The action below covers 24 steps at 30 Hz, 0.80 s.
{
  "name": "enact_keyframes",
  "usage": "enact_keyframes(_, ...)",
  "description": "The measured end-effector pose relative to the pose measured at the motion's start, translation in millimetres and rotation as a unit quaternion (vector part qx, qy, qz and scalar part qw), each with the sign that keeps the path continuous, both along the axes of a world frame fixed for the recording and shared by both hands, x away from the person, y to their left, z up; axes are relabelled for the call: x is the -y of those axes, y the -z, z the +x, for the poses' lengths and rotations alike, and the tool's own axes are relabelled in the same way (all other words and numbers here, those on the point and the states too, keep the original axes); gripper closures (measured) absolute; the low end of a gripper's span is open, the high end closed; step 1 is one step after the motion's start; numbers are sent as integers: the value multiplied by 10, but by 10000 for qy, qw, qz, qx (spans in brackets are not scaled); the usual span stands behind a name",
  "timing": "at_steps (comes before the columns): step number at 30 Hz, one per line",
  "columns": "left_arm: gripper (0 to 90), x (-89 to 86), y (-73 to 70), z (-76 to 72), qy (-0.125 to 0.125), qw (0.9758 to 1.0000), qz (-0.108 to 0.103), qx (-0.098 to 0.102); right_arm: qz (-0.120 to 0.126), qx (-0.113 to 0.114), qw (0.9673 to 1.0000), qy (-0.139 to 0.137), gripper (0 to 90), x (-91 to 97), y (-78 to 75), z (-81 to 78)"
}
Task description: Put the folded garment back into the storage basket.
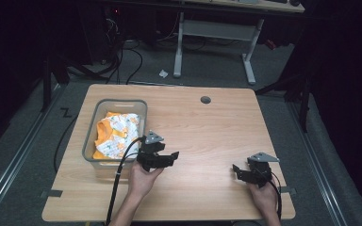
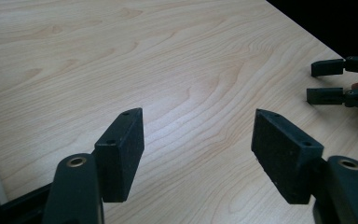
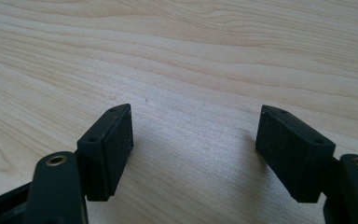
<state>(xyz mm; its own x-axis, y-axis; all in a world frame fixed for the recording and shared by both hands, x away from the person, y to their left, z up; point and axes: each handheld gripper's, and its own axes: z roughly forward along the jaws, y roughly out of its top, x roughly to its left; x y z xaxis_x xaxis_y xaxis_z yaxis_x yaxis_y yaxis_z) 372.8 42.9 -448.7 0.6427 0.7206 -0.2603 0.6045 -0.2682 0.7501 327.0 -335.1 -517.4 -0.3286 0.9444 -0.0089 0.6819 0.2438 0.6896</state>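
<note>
Right now my left gripper (image 1: 162,157) hangs just beside the near right corner of the grey bin (image 1: 90,141), and that is the relation the coming move turns on: the folded garment (image 1: 115,134) lies to the left of that gripper and a little farther from me, inside the bin. My right gripper (image 1: 245,173) sits well apart from it, out over the bare right part of the surface (image 1: 207,136), so my left hand (image 1: 143,181) is plainly the nearer one. I judge the left would have to swing back toward the bin, since in the left gripper view its pads (image 2: 121,154) point away across the wood toward my right gripper (image 2: 328,81) rather than at the cloth

Both grippers stand apart with nothing between them; in the right gripper view the pads (image 3: 107,149) frame plain wood grain

The garment is white with small orange print and an orange trim, bundled loosely so it fills most of the bin, its longer run lying along the bin's long axis, away from me. The bin itself rests on the left part of the surface, its near rim close to my left hand
</note>
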Motion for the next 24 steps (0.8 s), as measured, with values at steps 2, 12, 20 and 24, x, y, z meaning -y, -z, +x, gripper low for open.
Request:
enact_keyframes(2,348,17,17,-7,8,10000,20,-11,0,0,10000,0,277,0,0,0)
enact_keyframes(12,345,130,186,-48,93,9997,139,-154,-2,-1,10000,-5,277,0,0,0)
enact_keyframes(20,346,216,319,-80,132,9991,299,-256,-1,1,10000,0,277,0,0,0)
enact_keyframes(24,347,265,394,-95,161,9986,386,-317,-1,0,10000,0,277,0,0,0)
